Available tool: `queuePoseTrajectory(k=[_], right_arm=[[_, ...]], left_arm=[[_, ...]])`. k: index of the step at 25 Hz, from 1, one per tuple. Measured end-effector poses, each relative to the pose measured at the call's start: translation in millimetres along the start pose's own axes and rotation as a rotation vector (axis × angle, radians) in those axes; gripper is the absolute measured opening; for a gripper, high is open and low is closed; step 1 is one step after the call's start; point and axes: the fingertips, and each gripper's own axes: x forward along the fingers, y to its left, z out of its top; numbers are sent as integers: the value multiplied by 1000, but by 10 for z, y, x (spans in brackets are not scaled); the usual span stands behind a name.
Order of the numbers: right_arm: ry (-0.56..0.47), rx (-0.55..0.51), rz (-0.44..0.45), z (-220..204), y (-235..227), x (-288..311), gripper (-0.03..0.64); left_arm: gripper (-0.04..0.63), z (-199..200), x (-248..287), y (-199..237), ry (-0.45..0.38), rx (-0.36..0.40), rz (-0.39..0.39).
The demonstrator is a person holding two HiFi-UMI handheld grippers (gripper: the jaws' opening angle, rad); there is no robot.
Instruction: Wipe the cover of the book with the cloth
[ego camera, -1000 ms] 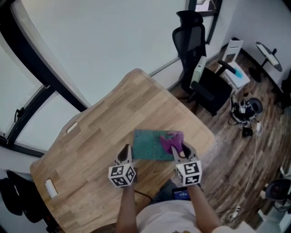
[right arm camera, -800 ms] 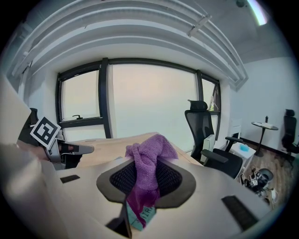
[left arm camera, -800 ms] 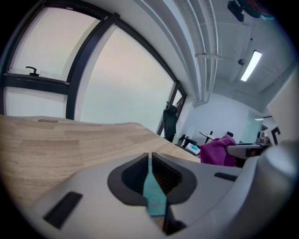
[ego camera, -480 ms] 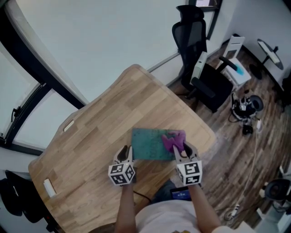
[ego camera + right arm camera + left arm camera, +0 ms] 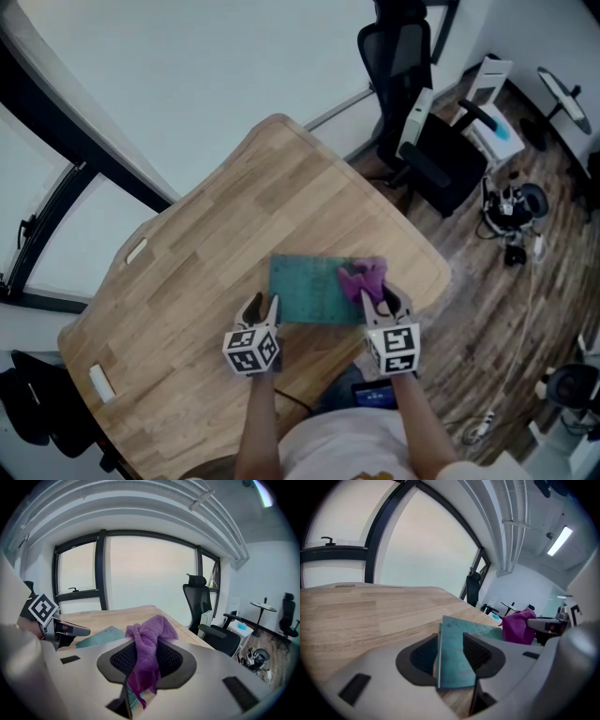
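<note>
A teal book lies on the wooden table near its front edge. My left gripper is at the book's near left corner. Its jaws have just been opening, and the book's corner sits loose between the parted pads. My right gripper is shut on a purple cloth, which hangs bunched over the book's right end. In the right gripper view the cloth is pinched between the pads, with the book and the left gripper to the left.
A black office chair and a white stand stand beyond the table's far right corner. Two small white objects lie near the table's left edge. Cables and gear litter the floor at right.
Both grippers have sunk toward the table. The left gripper's jaws, shut a second ago, now stand apart around the book's corner. The right gripper still holds the cloth.
</note>
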Motion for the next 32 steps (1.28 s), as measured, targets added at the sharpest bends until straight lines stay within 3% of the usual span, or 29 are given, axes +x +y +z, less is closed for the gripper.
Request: queuePoseTrajectory(k=[13, 25, 32], right_arm=[[24, -39, 10, -79, -58, 305, 98], [71, -103, 23, -147, -59, 562, 98], [109, -118, 34, -204, -31, 659, 98]], left_arm=[[186, -149, 181, 52, 73, -4, 27], [184, -147, 237, 11, 46, -66, -42], [166, -133, 251, -36, 34, -31, -59]])
